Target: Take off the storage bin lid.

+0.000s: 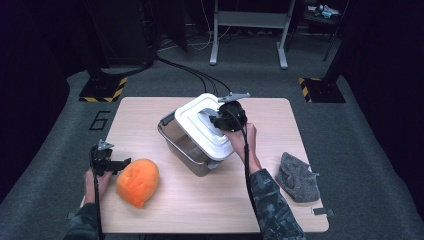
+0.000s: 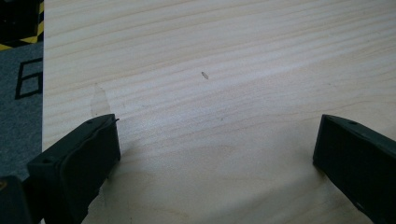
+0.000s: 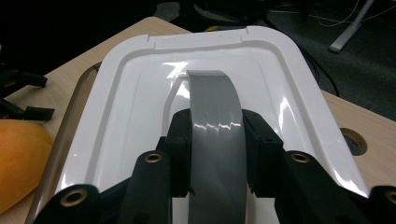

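Observation:
A clear plastic box (image 1: 182, 145) with a white lid (image 1: 197, 127) stands mid-table and looks tilted. My right gripper (image 1: 220, 120) is shut on the grey strap handle (image 3: 215, 126) in the middle of the lid (image 3: 140, 93), one black pad on each side of it. The box's clear rim (image 3: 70, 121) shows along the lid's left edge. My left gripper (image 1: 120, 164) lies low at the table's left front, jaws wide open over bare wood (image 2: 215, 154). Just to its right sits an orange soft ball-like thing (image 1: 138, 182).
A grey crumpled cloth (image 1: 298, 177) lies at the right front of the wooden table (image 1: 210, 210). The table has a round hole (image 3: 353, 140) at its far side, to the right of the lid. Black cables (image 1: 190, 72) run across the floor behind.

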Demonstrator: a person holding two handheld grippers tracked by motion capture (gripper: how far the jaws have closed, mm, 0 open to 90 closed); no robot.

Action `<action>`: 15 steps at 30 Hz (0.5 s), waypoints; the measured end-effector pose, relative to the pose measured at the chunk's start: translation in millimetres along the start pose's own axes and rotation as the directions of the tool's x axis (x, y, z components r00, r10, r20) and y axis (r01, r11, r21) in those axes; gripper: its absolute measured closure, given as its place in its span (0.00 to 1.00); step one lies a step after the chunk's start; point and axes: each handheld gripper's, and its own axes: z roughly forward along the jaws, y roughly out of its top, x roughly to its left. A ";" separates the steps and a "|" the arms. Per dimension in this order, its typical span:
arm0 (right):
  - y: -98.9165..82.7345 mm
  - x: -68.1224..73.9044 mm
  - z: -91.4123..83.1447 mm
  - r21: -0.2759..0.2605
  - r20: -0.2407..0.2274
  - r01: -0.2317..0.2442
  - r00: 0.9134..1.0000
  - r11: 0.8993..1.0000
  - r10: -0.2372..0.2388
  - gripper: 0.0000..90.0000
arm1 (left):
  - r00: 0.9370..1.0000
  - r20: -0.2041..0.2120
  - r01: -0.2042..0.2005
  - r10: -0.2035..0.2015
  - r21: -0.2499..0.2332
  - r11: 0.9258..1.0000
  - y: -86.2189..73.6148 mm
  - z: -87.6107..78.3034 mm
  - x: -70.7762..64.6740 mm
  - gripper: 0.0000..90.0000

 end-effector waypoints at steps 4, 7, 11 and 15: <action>-3.4 -9.1 -6.7 -0.015 0.014 -0.042 0.999 0.999 0.042 0.74 | 1.000 -0.007 0.000 0.000 0.001 1.000 0.1 -0.3 -0.7 0.00; -6.4 -17.1 -11.3 -0.026 0.025 -0.054 0.998 0.998 0.054 0.74 | 1.000 -0.006 0.000 0.000 0.000 1.000 0.0 -0.2 -0.6 0.00; -8.0 -24.4 -16.7 -0.034 0.040 -0.069 0.997 0.997 0.070 0.74 | 1.000 -0.003 0.001 -0.001 -0.001 1.000 0.0 0.1 -0.4 0.00; -10.7 -33.2 -21.5 -0.032 0.061 -0.081 0.995 0.996 0.083 0.74 | 1.000 -0.002 0.001 -0.001 0.000 1.000 0.1 0.2 -0.2 0.00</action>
